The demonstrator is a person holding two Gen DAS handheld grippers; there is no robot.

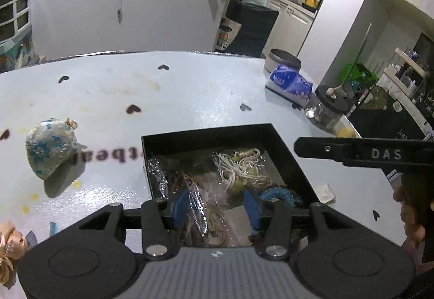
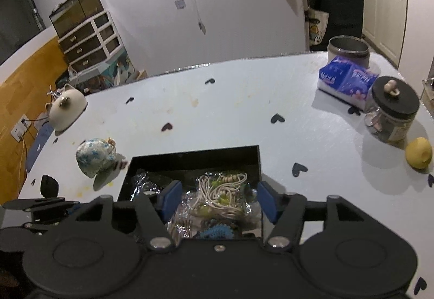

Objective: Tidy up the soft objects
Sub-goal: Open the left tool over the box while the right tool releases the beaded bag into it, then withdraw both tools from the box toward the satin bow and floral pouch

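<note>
Fingers (image 1: 187, 206) of both grippers hovering apart, empty, over black box (image 1: 287, 152) of bagged cords; blue-flowered pouch (image 1: 50, 152) sitting on table (image 1: 190, 98) beside it. Risking snagging plastic, dragging box.

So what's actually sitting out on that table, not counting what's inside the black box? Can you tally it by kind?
Floral fabric pouch: 1
Tissue pack: 1
Glass jar with black lid: 1
Metal tin: 1
Lemon: 1
White pig-shaped pot: 1
Black box: 1
Total: 7
</note>
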